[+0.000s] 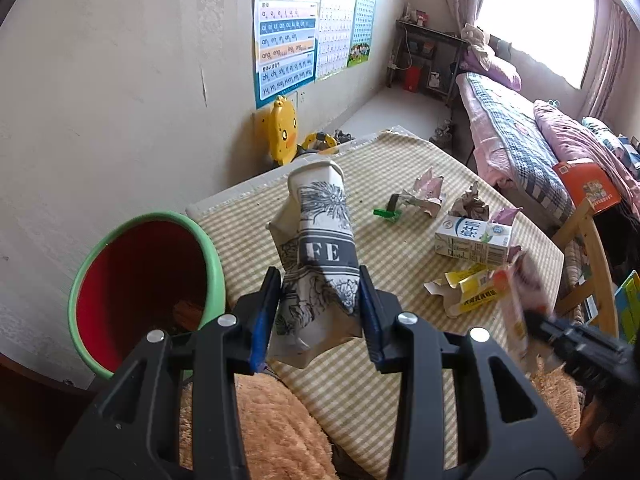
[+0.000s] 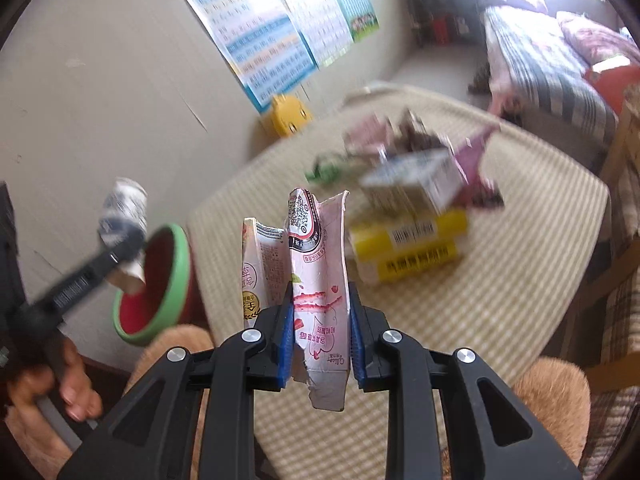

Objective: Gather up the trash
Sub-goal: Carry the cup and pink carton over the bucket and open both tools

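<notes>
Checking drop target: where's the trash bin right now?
The red bin with the green rim sits low on the left in the left wrist view, against the wall beside the table, just left of the crushed paper cup in the left gripper.

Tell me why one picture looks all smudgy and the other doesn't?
The right wrist view is smeared by motion: the boxes on the table blur, while the pink carton in the right gripper stays sharp. The left wrist view is crisp, with its paper cup clear in the left gripper; only the window glares white.
</notes>
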### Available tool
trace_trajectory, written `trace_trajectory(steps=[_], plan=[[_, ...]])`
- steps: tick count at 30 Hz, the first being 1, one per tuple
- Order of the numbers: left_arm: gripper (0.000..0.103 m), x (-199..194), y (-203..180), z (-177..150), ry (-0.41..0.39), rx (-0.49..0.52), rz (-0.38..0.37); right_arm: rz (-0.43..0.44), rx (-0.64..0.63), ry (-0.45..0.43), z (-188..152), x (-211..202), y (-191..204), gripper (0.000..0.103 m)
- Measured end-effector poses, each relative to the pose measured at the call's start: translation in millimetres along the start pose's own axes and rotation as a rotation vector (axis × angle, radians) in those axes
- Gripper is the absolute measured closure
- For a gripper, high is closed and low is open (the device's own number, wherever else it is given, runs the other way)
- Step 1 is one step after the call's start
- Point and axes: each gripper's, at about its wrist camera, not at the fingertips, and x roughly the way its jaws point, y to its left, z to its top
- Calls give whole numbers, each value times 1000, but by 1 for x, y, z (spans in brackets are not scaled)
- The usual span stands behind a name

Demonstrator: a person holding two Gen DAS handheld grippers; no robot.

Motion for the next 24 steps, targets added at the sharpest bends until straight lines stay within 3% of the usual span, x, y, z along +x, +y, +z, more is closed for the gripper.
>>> trace_trajectory(steps=[8,24], plan=[[66,-2,8,-2,-16,-5,21,38,-35,-65,19,-9,29,81],[66,-7,26,-1,-34,-41,31,63,-66,-70,27,-5,53,81]])
